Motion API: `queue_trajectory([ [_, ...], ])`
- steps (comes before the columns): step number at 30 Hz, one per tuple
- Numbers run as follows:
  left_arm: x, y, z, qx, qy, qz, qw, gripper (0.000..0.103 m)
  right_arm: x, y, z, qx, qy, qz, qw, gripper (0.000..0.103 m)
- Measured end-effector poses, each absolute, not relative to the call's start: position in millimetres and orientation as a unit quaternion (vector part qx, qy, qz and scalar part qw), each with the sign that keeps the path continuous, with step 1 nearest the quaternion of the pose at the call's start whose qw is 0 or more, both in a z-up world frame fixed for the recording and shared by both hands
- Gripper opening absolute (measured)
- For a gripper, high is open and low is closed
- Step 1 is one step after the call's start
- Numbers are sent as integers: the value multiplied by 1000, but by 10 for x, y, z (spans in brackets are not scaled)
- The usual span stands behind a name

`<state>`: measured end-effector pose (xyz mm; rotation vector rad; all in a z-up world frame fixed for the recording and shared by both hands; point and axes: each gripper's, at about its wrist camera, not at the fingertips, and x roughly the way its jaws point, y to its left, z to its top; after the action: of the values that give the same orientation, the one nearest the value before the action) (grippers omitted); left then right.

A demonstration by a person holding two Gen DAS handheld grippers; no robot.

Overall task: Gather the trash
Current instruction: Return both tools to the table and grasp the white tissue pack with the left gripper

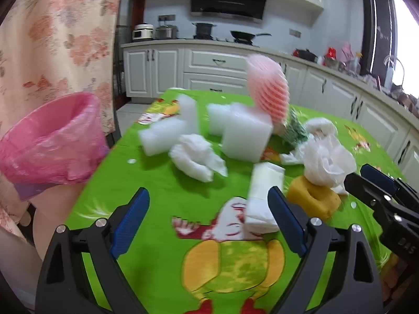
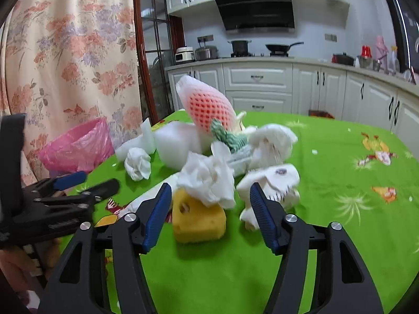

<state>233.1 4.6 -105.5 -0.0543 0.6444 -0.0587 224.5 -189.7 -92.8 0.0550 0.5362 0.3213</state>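
Trash is heaped on a green printed tablecloth (image 1: 157, 183): white foam blocks (image 1: 246, 136), a crumpled tissue (image 1: 196, 157), a folded white paper (image 1: 264, 196), a pink foam fruit net (image 1: 267, 89), a yellow sponge (image 1: 311, 196) and a crumpled white bag (image 1: 324, 162). My left gripper (image 1: 208, 219) is open over the cloth, its right finger beside the folded paper, holding nothing. My right gripper (image 2: 210, 214) is open just short of the yellow sponge (image 2: 199, 219), which has a crumpled tissue (image 2: 209, 180) on top. Neither pad presses the sponge.
A bin lined with a pink bag (image 1: 52, 144) stands off the table's left edge, in front of a floral curtain (image 1: 52, 39). White kitchen cabinets (image 2: 262, 78) and a counter with pots run behind. More green cloth (image 2: 340, 196) lies right of the heap.
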Motion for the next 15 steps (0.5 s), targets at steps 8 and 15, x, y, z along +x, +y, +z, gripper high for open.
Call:
queue_trajectory([
  [8, 2546, -221, -1162, -16, 348, -49, 936, 88, 2185, -2120, -938, 50, 257, 139, 955, 58],
  [15, 2773, -467, -1266, 24, 385, -53, 921, 74, 2189, -2143, -928, 47, 259, 138, 955, 57],
])
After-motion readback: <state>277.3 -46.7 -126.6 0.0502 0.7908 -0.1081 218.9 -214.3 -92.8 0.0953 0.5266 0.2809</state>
